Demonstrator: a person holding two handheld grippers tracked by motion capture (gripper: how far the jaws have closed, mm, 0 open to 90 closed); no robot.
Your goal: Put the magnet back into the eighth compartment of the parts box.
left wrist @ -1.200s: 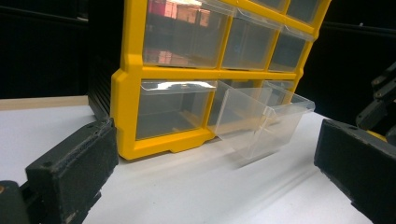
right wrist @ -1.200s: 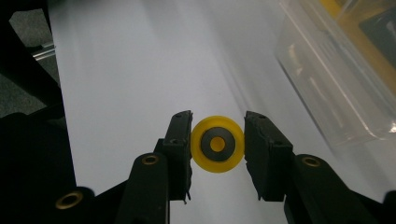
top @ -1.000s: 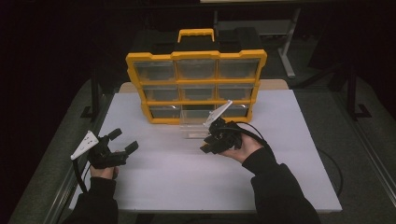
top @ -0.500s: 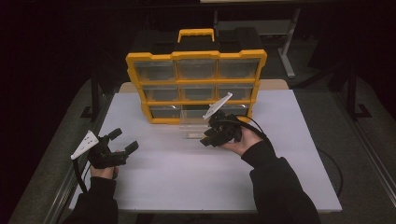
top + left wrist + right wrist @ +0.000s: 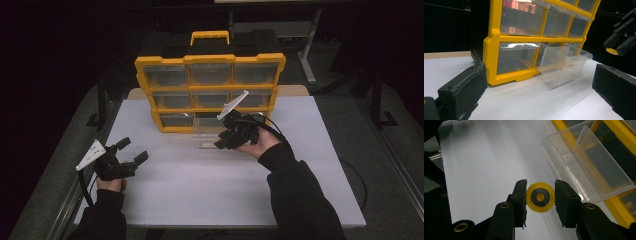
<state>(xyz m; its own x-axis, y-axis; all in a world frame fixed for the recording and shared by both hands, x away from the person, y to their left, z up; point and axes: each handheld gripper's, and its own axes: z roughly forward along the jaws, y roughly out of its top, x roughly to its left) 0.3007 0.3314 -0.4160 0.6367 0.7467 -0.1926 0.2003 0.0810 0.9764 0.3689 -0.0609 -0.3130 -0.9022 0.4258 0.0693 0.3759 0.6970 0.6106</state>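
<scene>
Yellow wheel in the right tongs, clear drawer just ahead.

Nearest us, the left tongs (image 5: 131, 151) rest wide and empty on the white surface (image 5: 200, 190). Our right tongs (image 5: 540, 198) pinch a small yellow wheel (image 5: 540, 197) by its rim, near the pulled-out clear drawer (image 5: 584, 167) of the yellow organizer (image 5: 210, 90). We judge: carry over the drawer's front wall, centre on one compartment, lower, then release.

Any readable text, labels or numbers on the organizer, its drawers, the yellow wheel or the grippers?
None readable.
Yellow organizer and pulled-out clear drawer: no label or print.
Yellow wheel held in right gripper: plain, no marking.
Left gripper: no lettering.
</scene>
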